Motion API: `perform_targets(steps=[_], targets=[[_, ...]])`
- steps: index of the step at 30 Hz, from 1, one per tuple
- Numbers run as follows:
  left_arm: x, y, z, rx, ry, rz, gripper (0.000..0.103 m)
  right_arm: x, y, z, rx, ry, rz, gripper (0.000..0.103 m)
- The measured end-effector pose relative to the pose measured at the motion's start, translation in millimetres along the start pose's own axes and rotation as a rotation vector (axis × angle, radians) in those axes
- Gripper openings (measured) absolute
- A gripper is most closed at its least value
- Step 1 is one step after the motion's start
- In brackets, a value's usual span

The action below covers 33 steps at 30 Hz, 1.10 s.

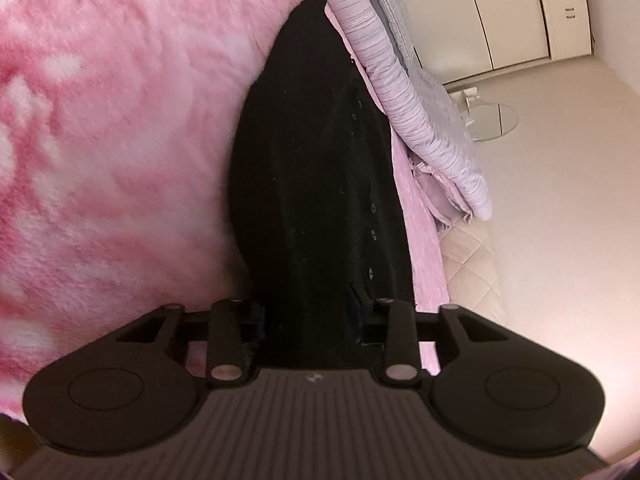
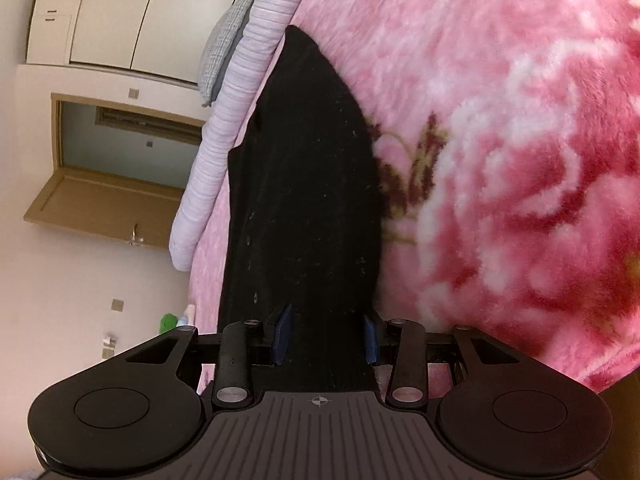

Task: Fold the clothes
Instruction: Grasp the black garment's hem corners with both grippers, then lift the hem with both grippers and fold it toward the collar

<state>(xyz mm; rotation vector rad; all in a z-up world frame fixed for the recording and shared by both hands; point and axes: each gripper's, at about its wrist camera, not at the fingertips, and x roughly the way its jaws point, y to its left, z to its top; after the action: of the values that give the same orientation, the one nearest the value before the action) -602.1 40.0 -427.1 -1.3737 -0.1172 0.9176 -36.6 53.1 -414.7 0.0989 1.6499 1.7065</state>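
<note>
One black garment (buttoned) stretches lengthwise away

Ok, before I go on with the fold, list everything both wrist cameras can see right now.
black garment: one, black with a row of buttons, stretched along the bed between both grippers' pads.
fleece blanket: one, pink and white floral, on the bed beside the garment.
rolled quilt: one, pale lilac striped, along the bed's far edge.
grey pillow: one, grey checked, behind the quilt.
wardrobe: one, cream panelled, against the wall.
door: one, brown wood, standing open.
green item: one, near the bed edge, too small to identify.
left gripper: black, blue pads, garment between them.
right gripper: black, blue pads, garment between them.
</note>
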Motion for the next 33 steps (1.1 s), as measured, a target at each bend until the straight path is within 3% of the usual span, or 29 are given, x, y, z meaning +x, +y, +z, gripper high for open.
perform_targets(steps=[1,2,3,8,15,19,26,30,33], targets=[[-1,2,-2,-0.015,0.006,-0.019,0.017,-1,0,-1,-0.006,0.002,-0.003,0.035],[-2,4,-4,-0.029,0.006,-0.035,0.014,-1,-1,-1,-0.012,0.008,-0.019,0.021],[-4,6,-7,-0.043,0.005,-0.051,0.01,-1,-2,-2,-0.01,0.014,-0.037,0.013],[-18,-11,-9,0.027,-0.061,-0.029,0.007,-19,11,-7,-0.015,-0.04,-0.021,0.01],[-57,-53,-18,0.147,-0.118,-0.058,0.007,-58,54,-18,-0.084,-0.1,0.061,0.009],[-82,-49,-51,0.151,-0.092,-0.042,0.007,-81,54,-43,-0.088,-0.084,0.036,0.009],[-119,-25,-107,0.098,-0.03,0.02,0.007,-109,20,-103,0.024,-0.03,-0.014,0.009],[-129,-40,-103,0.125,-0.026,0.001,0.007,-120,29,-103,-0.017,-0.02,0.009,0.009],[-128,-62,-83,0.159,-0.043,-0.041,0.007,-119,58,-85,-0.131,-0.027,0.048,0.01]])
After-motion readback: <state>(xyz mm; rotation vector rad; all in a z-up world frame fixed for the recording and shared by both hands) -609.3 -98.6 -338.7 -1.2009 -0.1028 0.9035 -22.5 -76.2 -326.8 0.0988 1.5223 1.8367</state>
